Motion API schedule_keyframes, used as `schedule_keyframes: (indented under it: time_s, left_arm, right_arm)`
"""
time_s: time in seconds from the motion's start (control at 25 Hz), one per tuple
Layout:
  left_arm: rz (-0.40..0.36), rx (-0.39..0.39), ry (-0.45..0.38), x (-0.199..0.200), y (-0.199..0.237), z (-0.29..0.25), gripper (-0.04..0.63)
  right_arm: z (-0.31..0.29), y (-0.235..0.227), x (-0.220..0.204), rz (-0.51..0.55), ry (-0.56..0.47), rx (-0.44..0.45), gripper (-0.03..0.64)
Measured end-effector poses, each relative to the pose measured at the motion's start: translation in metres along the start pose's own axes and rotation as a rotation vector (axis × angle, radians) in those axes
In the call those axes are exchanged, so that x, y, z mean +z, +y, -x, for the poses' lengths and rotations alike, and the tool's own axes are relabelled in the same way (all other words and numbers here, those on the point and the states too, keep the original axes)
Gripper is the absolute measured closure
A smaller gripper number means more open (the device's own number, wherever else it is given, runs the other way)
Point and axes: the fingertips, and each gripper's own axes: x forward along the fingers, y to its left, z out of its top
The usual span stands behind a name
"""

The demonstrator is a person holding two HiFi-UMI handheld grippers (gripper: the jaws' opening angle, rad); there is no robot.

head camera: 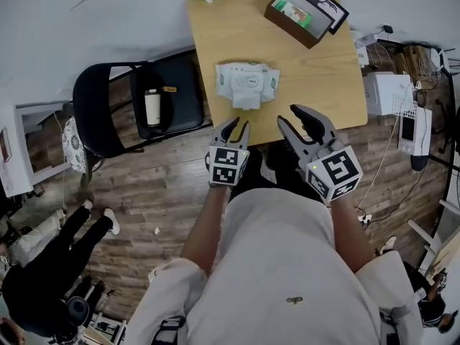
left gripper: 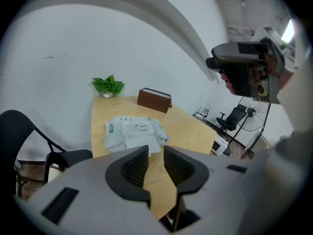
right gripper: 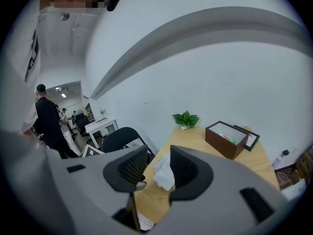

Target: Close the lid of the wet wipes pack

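Wood table (head camera: 316, 70), white wall behind. Wipes pack (head camera: 246, 83) lies mid-table, toward the near edge. L gripper (head camera: 237, 126) & R gripper (head camera: 291, 116) just off that edge, jaws narrowly apart, empty. Approach step, I'd say. Next: reach in, press lid flat.

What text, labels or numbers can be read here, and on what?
No text is readable.
wet wipes pack: lid label and green print, too small to read.
brown box: green print inside, blurred.
left gripper and right gripper cubes: square markers, no words.

No print can be read, not even on the wet wipes pack (head camera: 248, 83).
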Motion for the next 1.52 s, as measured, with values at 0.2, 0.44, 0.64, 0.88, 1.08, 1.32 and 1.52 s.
schedule_keyframes:
  time_s: [0.2, 0.44, 0.64, 0.88, 1.08, 1.32, 1.52]
  left_arm:
    - [0.004, -0.001, 0.036, -0.012, 0.007, -0.015, 0.503]
    - [0.021, -0.006, 0.080, -0.023, 0.010, -0.031, 0.503]
    - [0.029, -0.010, 0.104, -0.034, 0.013, -0.043, 0.503]
    - [0.037, -0.013, 0.120, -0.040, 0.016, -0.053, 0.503]
    - [0.044, -0.016, 0.130, -0.045, 0.017, -0.058, 0.503]
    - [0.060, -0.021, 0.133, -0.045, 0.017, -0.066, 0.503]
    - [0.080, -0.022, 0.131, -0.045, 0.016, -0.070, 0.502]
  right_arm:
    - [-0.004, -0.005, -0.003, -0.012, 0.008, -0.006, 0.485]
    - [-0.007, -0.011, -0.008, -0.023, 0.032, -0.011, 0.485]
    - [-0.009, -0.015, -0.013, -0.032, 0.044, -0.016, 0.485]
    - [-0.009, -0.018, -0.016, -0.039, 0.053, -0.027, 0.484]
    - [-0.007, -0.017, -0.019, -0.045, 0.054, -0.033, 0.483]
    - [-0.007, -0.018, -0.022, -0.050, 0.056, -0.037, 0.483]
    - [-0.004, -0.019, -0.022, -0.051, 0.057, -0.041, 0.483]
